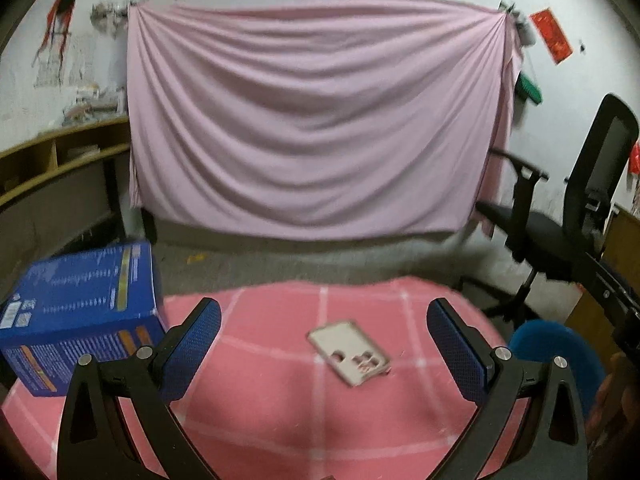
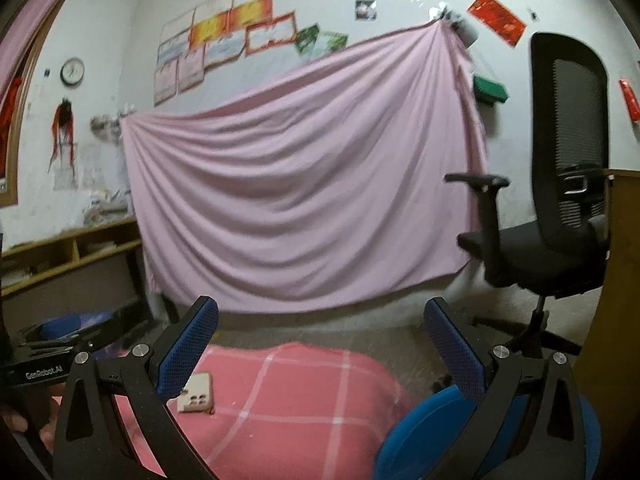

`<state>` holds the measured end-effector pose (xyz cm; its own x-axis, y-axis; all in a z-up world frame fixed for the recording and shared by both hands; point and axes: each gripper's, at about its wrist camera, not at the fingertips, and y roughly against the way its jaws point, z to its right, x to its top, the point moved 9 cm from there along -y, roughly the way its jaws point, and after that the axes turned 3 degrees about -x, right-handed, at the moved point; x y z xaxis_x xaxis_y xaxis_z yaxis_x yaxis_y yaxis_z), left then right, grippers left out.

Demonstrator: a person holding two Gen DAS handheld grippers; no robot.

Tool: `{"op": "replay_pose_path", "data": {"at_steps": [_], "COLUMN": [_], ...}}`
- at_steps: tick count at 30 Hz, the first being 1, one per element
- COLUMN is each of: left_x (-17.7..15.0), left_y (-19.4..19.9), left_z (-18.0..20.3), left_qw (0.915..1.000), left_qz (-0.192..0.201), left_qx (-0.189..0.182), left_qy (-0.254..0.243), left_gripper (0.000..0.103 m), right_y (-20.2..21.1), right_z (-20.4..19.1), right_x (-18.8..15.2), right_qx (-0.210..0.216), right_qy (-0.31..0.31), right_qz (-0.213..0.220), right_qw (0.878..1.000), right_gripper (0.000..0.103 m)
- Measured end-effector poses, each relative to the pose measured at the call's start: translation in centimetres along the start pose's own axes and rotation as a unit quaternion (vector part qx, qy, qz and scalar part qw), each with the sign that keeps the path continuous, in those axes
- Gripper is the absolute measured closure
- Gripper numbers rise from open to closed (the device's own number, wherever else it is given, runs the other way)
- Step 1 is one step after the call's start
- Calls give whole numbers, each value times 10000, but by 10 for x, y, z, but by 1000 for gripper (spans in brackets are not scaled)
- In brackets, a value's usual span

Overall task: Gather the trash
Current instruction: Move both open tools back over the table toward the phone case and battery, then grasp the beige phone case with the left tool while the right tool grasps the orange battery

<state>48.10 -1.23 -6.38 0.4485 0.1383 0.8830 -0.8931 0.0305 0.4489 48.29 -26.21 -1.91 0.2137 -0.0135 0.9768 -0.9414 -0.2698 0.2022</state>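
Two grippers, both empty, over a pink checked blanket (image 1: 320, 432).

Item 1, far left: blue printed box (image 1: 80, 316), standing on the blanket's left edge, tilted, just beside the left finger of the left gripper (image 1: 324, 344). Whether it counts as trash cannot be told.

Item 2, centre: flat pale card with punched cut-outs (image 1: 349, 352), seemingly empty packaging and the likeliest trash here. It lies flat on the blanket, ahead of the left gripper and between its two fingers, slightly right of the midline. Its long axis runs diagonally, far-left to near-right, so it sits skewed to the line between the finger pads.

Item 3: left gripper, jaws spread wide, nothing held.

Item 4: right gripper (image 2: 320, 344), jaws equally wide, nothing held. In its view the card (image 2: 196, 394) lies low and left, partly behind its left finger, outside the gap.

Item 5, right: blue rounded object (image 1: 556, 356), possibly a bin or stool; black office chair (image 2: 560, 200) beyond.

Judgement: the left gripper is better placed; a slight wrist turn would square the pads across the card's short side.
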Motion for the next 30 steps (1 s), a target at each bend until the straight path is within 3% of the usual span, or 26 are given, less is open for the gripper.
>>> {"op": "replay_pose_path", "data": {"at_steps": [4,11,18,21,22,25,30], "left_x": [-14,-37,-44,-42,-41,-49,-47], "left_y": [-20,-61,-92,-108,-111,-125,-126], "left_z": [-3,14,28,31,30,32,27], "left_qw": [9982,9880,9758,9713,9697,9603,9603], "left_qz": [-593,-1518,-2134,-2350,-2418,-2770,-2766], "left_qx": [-46,-212,-460,-341,-317,-313,-311], "left_qy": [52,-165,-138,-151,-152,-137,-186], "left_gripper": [2,3,6,6,10,36,48], "right_y": [-20,-47,-66,-69,-70,-72,-76], "right_z": [-13,-20,-5,1,3,8,12], "right_x": [-15,-47,-72,-77,-79,-84,-87], "right_qx": [51,-51,-117,-184,-203,-258,-242], "right_qy": [198,451,260,258,262,222,165], "right_qz": [-462,-1293,-2006,-2160,-2205,-2324,-2444], "right_qw": [9987,9906,9793,9759,9748,9720,9692], "right_gripper": [0,0,0,0,0,0,0]}}
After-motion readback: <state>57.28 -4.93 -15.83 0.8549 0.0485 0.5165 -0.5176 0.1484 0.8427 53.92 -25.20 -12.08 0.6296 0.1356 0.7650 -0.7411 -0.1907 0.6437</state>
